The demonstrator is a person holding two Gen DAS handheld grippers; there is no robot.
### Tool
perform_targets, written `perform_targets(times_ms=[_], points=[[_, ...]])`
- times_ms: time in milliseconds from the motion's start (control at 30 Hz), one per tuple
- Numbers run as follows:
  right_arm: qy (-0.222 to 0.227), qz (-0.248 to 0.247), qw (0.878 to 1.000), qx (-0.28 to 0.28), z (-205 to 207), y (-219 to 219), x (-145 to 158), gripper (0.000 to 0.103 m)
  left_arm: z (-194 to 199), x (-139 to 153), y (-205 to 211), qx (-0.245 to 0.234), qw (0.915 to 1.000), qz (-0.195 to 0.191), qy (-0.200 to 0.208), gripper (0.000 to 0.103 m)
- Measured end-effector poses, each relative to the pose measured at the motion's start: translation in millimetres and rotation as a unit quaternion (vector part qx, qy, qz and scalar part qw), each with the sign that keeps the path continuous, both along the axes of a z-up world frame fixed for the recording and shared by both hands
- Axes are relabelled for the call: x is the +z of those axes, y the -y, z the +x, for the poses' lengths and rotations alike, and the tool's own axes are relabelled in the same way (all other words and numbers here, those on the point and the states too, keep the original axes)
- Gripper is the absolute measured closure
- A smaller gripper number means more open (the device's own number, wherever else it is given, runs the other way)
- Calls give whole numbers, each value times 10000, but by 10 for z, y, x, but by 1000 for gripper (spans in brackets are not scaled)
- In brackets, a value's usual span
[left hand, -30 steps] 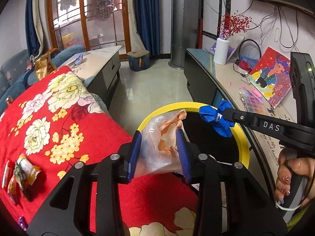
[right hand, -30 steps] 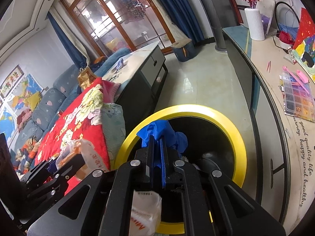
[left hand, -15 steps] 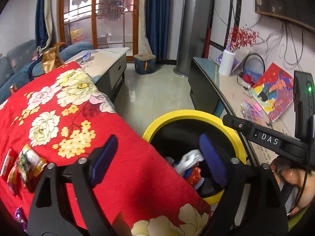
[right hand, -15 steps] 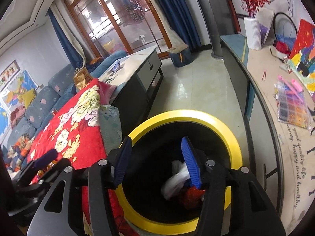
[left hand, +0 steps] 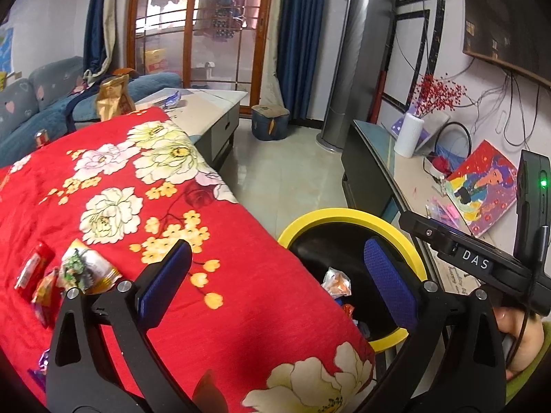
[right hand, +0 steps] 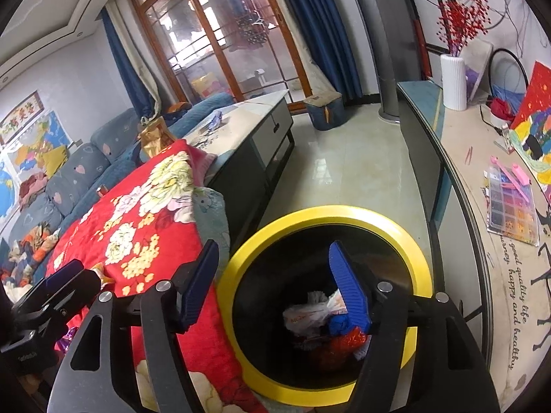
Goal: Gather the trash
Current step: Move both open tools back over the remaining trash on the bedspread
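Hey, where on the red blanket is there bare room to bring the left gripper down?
Bare cloth on the red blanket lies between the wrapper pile and the yellow-rimmed bin, right under the open left gripper. The blanket's left edge is crowded with wrappers. The right gripper hangs open over the bin.
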State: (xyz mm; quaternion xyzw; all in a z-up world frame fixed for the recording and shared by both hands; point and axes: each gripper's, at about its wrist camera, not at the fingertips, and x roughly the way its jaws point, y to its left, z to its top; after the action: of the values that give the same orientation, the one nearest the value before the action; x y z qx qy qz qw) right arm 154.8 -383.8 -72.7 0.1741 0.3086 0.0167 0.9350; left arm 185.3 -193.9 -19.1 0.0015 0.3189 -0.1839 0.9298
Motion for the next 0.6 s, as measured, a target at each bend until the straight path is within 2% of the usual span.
perform_targets(times_ms=[600], points=[[257,-230,9975,618,-43,-602,269,31,-147,126,-684,750,9969,-159,170,11]])
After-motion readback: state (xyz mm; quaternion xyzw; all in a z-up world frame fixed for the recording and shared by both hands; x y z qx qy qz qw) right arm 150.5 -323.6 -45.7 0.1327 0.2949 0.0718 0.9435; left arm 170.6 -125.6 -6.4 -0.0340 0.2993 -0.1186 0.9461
